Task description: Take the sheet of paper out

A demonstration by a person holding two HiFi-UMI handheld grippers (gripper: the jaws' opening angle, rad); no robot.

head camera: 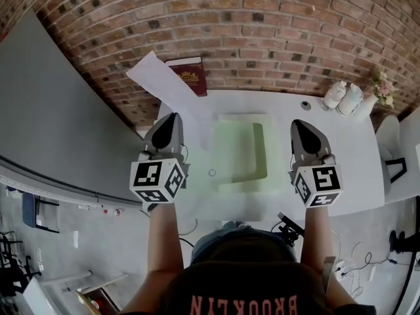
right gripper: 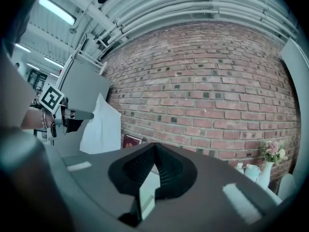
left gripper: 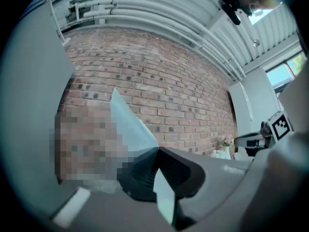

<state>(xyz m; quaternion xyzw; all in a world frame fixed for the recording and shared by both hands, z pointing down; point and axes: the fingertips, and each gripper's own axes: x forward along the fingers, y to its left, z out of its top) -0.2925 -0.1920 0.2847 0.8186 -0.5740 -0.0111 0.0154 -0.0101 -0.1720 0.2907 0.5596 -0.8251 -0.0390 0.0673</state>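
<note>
A white sheet of paper (head camera: 161, 81) sticks up and to the left from my left gripper (head camera: 173, 117), which is shut on its lower edge. In the left gripper view the paper (left gripper: 128, 124) rises from the closed jaw tips of the left gripper (left gripper: 158, 149) against the brick wall. A pale green folder (head camera: 239, 149) lies between the two grippers over the white table (head camera: 341, 156). My right gripper (head camera: 298, 123) is at the folder's right side. In the right gripper view the right gripper (right gripper: 155, 145) is shut, with a thin pale edge pinched between its jaws, apparently the folder's. The paper (right gripper: 101, 127) shows there too, at the left.
A dark red book (head camera: 190, 74) leans against the brick wall at the back of the table. Two white vases (head camera: 344, 97) and a small bunch of flowers (head camera: 382, 87) stand at the back right corner. A grey partition (head camera: 52, 110) runs along the left.
</note>
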